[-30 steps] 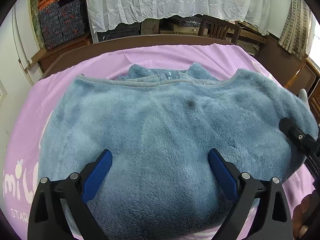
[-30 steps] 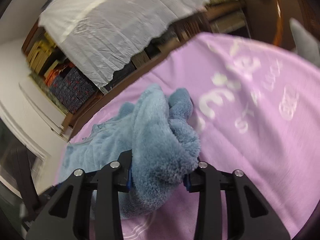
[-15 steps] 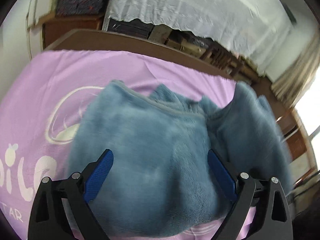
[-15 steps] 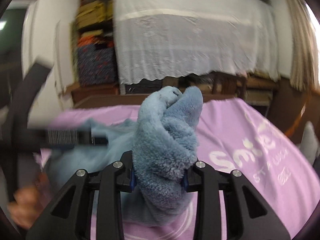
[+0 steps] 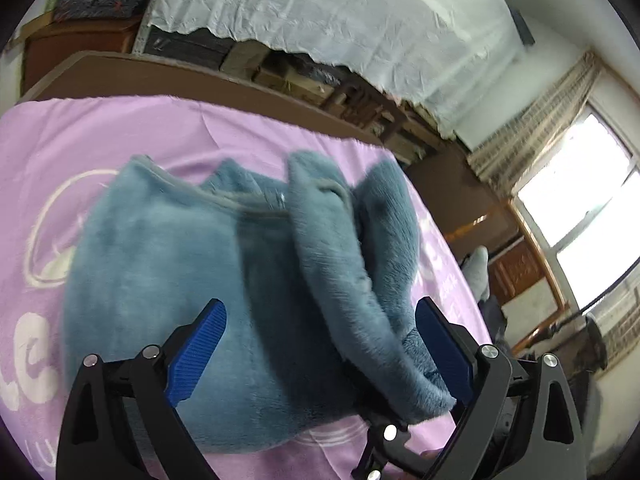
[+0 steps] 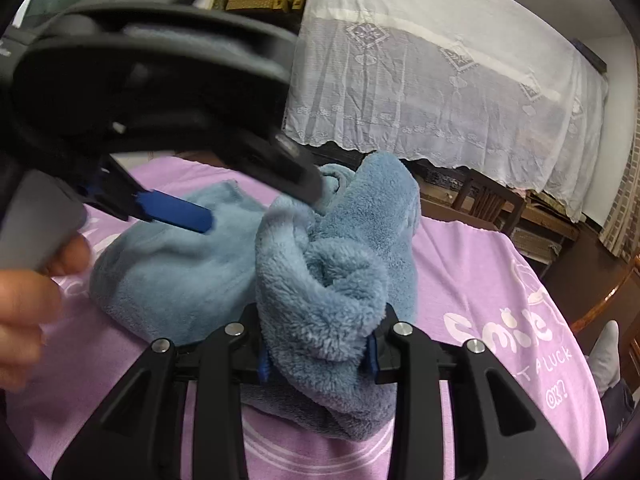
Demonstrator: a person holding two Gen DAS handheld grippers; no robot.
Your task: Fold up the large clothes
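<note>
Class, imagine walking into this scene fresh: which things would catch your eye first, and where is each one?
First, the fluffy blue garment heaped on the purple blanket, one bunched fold clamped in the right gripper at bottom centre. Next, the left gripper held open above the garment's broad flat part. Behind, a white lace cloth drapes the furniture.

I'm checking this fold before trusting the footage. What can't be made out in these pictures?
- Right wrist view: the fingers of the right gripper are mostly buried in the bunched blue fleece garment.
- Right wrist view: the left gripper looms close and blurred, hiding the garment's far left part.
- Left wrist view: the garment's near hem is cut off behind the left gripper's open fingers.
- Purple blanket: its white lettering is partly covered.
</note>
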